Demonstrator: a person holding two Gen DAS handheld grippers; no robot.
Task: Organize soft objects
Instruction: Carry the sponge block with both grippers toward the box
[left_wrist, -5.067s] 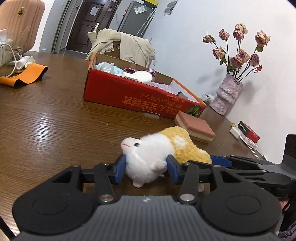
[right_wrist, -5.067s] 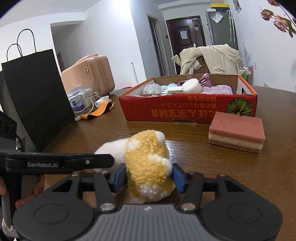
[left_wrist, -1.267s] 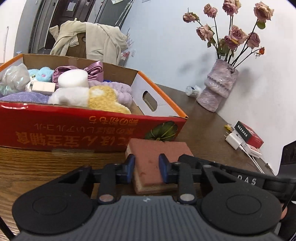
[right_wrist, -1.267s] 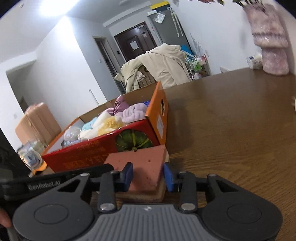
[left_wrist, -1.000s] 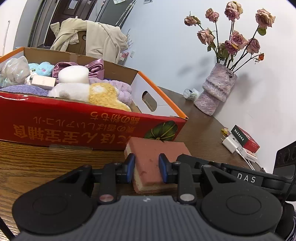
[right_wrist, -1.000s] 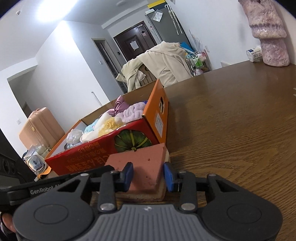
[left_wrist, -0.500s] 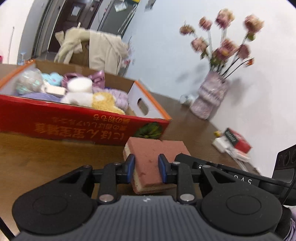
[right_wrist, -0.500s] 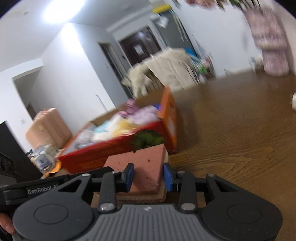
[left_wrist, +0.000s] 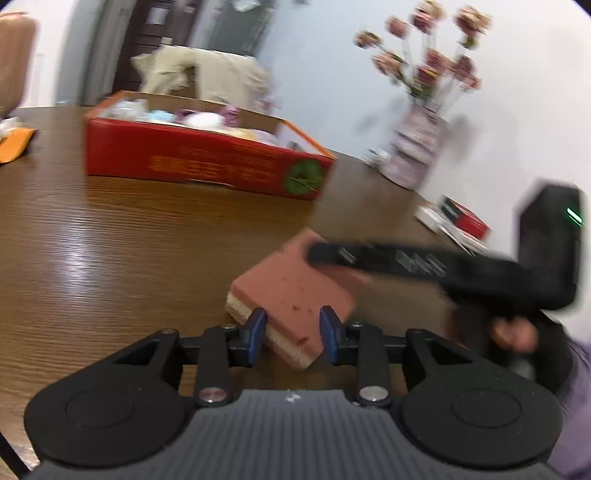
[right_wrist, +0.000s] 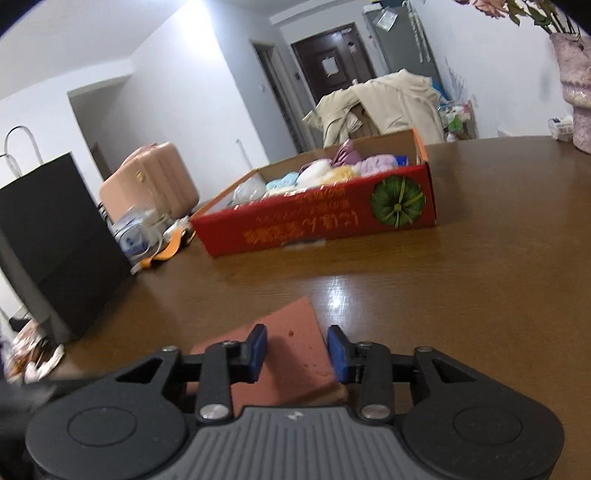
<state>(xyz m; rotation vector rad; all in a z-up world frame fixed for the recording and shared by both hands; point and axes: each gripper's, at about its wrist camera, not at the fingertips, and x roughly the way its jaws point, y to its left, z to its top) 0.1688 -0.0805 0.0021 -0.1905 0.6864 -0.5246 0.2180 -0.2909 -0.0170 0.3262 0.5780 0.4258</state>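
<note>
A pink sponge block with a cream underside (left_wrist: 291, 291) is held by both grippers above the brown table. My left gripper (left_wrist: 293, 332) is shut on its near corner. My right gripper (right_wrist: 295, 350) is shut on the sponge (right_wrist: 295, 343) from the other side; its black body crosses the left wrist view (left_wrist: 424, 266). The red cardboard box (left_wrist: 199, 158) of soft items stands farther back on the table, also in the right wrist view (right_wrist: 321, 221). A yellow and white plush lies inside it (right_wrist: 332, 173) among other soft things.
A pink vase of dried roses (left_wrist: 417, 147) stands at the back right. A small red box and white plug (left_wrist: 458, 218) lie near the wall. A black paper bag (right_wrist: 55, 236), an orange strap (right_wrist: 166, 251) and a pink suitcase (right_wrist: 147, 181) are on the left.
Both grippers have pulled the sponge back from the red box, toward the near side of the table. The plush was put into the box earlier.
</note>
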